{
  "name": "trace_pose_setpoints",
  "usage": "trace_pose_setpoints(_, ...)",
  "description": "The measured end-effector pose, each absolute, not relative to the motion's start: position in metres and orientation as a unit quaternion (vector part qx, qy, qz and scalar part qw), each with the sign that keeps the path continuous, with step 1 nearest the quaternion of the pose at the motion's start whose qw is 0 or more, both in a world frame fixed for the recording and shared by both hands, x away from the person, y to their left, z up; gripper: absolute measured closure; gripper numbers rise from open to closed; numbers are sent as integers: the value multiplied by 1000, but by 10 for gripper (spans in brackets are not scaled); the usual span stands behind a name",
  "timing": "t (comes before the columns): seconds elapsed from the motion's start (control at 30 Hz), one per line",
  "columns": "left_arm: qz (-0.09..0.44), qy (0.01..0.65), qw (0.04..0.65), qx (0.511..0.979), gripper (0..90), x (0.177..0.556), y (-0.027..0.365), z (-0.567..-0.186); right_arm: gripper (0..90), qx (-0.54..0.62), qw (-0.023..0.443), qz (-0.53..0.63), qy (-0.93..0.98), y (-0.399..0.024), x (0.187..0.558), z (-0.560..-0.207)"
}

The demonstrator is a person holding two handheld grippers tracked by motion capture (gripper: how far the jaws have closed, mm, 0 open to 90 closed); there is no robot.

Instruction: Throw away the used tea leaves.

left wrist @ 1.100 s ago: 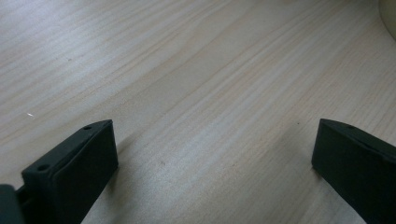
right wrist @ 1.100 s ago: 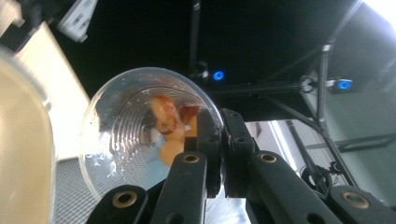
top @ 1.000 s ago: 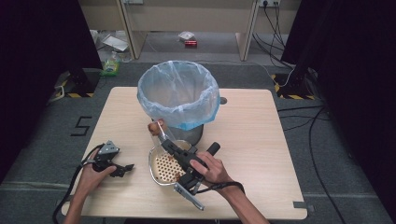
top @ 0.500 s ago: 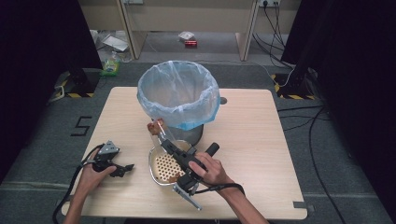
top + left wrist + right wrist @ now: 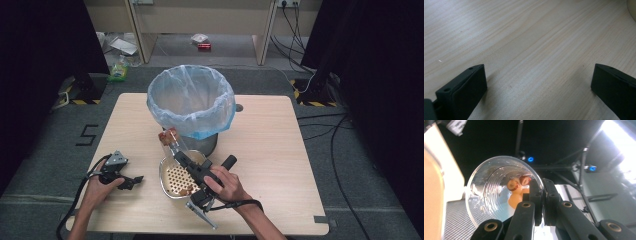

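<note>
My right gripper (image 5: 180, 156) is shut on the rim of a clear plastic cup (image 5: 171, 142), whose wall is pinched between the two jaws. The cup lies tilted in the air, just in front of the bin and above the far edge of a metal strainer bowl (image 5: 168, 186). In the right gripper view the cup (image 5: 491, 185) holds a few orange and reddish-brown food pieces (image 5: 517, 187) near its bottom. My left gripper (image 5: 134, 180) rests on the table (image 5: 280, 150) at the left, open. Between its fingers (image 5: 467, 87) is only bare wood (image 5: 534, 50).
A bin lined with a pale blue bag (image 5: 192, 100) stands at the table's far middle, right behind the cup. Some brown bits lie in the perforated strainer. Cables trail off the table's near edge from both grippers. Clutter lies on the floor behind the table.
</note>
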State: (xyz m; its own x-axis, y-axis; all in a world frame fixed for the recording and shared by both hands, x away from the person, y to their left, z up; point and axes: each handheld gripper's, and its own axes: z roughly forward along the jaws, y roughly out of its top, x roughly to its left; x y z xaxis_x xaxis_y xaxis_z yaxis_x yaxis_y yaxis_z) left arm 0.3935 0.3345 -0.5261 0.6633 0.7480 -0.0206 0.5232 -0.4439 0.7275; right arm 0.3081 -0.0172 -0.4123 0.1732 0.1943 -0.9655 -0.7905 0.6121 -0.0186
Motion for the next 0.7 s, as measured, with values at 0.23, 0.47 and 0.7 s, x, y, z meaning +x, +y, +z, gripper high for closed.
trace_pose_setpoints(0.23, 153, 381, 365, 836, 0, 393, 334, -526, 881, -268, 710, 349, 550, -17, 308, -417)
trace_pose_setpoints(0.47, 153, 381, 365, 836, 0, 393, 334, -526, 880, -269, 711, 328, 561, -16, 313, -419)
trace_pose_setpoints(0.7, 153, 380, 364, 836, 0, 393, 335, -526, 879, -265, 702, 337, 569, -18, 309, -415)
